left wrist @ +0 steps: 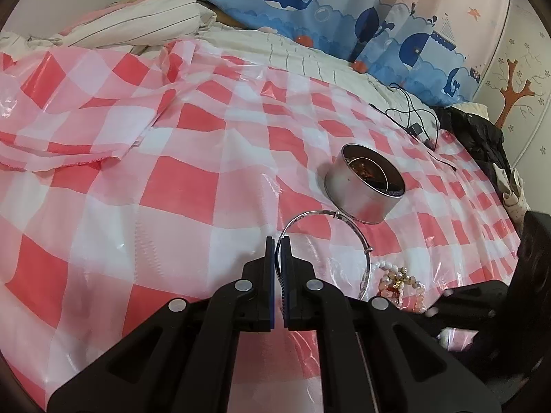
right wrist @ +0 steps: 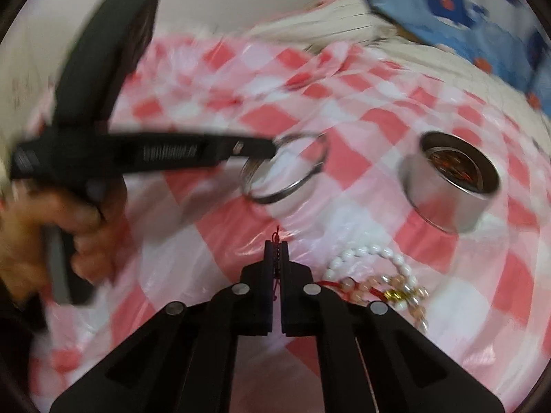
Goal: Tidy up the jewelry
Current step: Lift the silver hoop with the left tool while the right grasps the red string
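A round silver tin (left wrist: 363,186) with dark reddish jewelry inside stands on the red-and-white checked sheet; it also shows in the right wrist view (right wrist: 451,182). My left gripper (left wrist: 278,241) is shut on a thin silver bangle (left wrist: 330,214), which hangs lifted off the sheet in the right wrist view (right wrist: 286,192). My right gripper (right wrist: 276,246) is shut on a red cord (right wrist: 275,237) tied to a beaded bracelet of white and peach beads (right wrist: 378,275). The same beads lie right of my left gripper (left wrist: 399,284).
The checked plastic sheet (left wrist: 172,179) covers a bed. A black cable and charger (left wrist: 418,127) lie behind the tin. Dark clothing (left wrist: 478,137) is piled at the right edge. Striped bedding (left wrist: 137,17) and a whale-print pillow (left wrist: 310,0) lie at the back.
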### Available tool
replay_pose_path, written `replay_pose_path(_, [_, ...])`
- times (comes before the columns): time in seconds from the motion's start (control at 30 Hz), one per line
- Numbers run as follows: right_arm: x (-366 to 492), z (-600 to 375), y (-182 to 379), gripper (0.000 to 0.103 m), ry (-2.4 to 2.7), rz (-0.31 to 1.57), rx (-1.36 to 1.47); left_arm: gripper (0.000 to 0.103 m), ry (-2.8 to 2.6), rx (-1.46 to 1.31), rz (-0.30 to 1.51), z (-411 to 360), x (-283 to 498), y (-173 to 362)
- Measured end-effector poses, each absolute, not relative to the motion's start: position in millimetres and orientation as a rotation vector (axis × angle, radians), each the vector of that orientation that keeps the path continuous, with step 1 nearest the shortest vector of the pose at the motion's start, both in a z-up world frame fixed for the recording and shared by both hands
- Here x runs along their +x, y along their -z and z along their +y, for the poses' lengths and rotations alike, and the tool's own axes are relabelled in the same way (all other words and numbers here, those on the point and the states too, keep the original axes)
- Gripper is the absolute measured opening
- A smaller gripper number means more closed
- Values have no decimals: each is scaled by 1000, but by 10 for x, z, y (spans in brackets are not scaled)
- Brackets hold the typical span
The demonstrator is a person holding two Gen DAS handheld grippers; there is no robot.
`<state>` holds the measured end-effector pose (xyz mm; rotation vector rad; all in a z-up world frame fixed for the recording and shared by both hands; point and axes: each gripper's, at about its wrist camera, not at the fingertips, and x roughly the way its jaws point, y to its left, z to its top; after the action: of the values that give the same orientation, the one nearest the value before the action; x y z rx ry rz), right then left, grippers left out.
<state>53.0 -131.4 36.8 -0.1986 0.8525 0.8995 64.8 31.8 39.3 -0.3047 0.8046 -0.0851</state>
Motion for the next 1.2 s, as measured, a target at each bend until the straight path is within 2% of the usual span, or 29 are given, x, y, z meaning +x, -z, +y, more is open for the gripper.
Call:
replay_pose_path(0.23, [599,-2218,-794,3,-918,753,331,3,108,-277,802,218,617,-417])
replay_pose_path(0.37, [524,-2586,-1000,3,-925,652,480,3,129,-247,803,114,600,-421])
replay_pose_path(0.67, [705,-2724,-805,3,-728,741,443,3,166,-163,823,-147,573,-372])
replay_pose_path(1.2, [688,-2531,-706,3,-721,762,360,3,156,-91,821,-254,558,-378])
